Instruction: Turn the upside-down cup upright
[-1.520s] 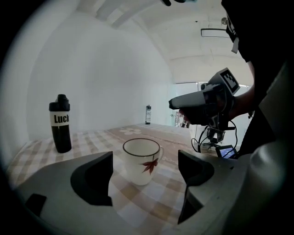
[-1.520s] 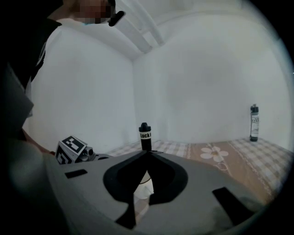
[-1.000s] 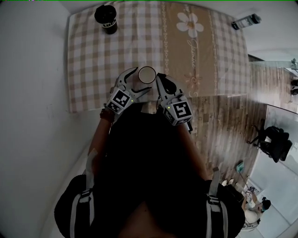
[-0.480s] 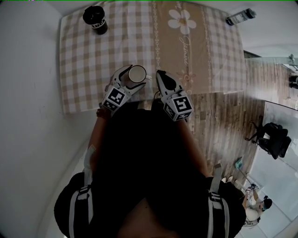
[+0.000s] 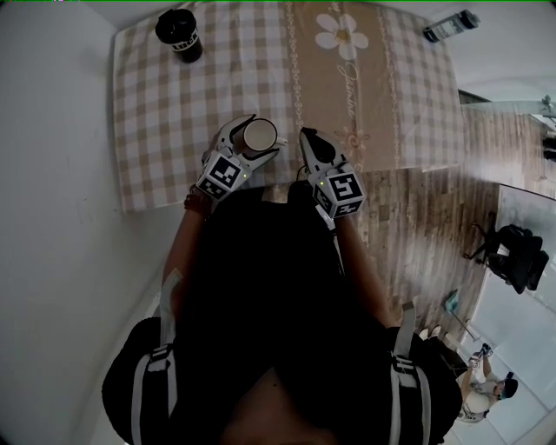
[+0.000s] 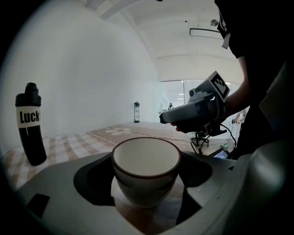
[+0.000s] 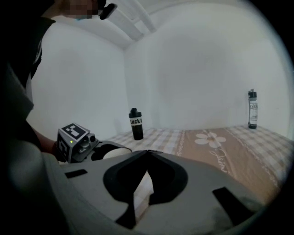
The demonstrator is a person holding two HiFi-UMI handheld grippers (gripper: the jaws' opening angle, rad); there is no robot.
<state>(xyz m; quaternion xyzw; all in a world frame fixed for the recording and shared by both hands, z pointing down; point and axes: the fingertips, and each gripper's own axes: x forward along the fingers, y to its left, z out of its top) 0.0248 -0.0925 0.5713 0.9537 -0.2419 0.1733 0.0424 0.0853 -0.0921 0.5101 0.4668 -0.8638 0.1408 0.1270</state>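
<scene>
Cup (image 5: pixel 260 136) upright, mouth up, white inside with a dark rim. Just left of centre in the upper half of the head view, near the lower edge of the checked tablecloth (image 5: pixel 165 104).

Cup between the jaws of the left gripper (image 5: pixel 263 130). Jaws wide, just narrowed a touch, pads looking pressed to the cup's two sides in the left gripper view. Cup filling the lower centre of that view; contact between its base and the cloth not clear.

Right gripper (image 5: pixel 306 134) just right of the cup and apart from it. Jaws fully together, nothing between, tips over the tan flowered band (image 5: pixel 340 78) of the cloth.

Marker cubes of both grippers lower in the frame, against the person's dark torso (image 5: pixel 269 287).

Black bottle (image 5: pixel 179 33) upright at the upper left corner of the cloth, well apart from the cup. Second bottle (image 5: pixel 450 26) at upper right, past the cloth's corner, upright in the right gripper view. Wood-pattern floor (image 5: pixel 417 226) at right.
</scene>
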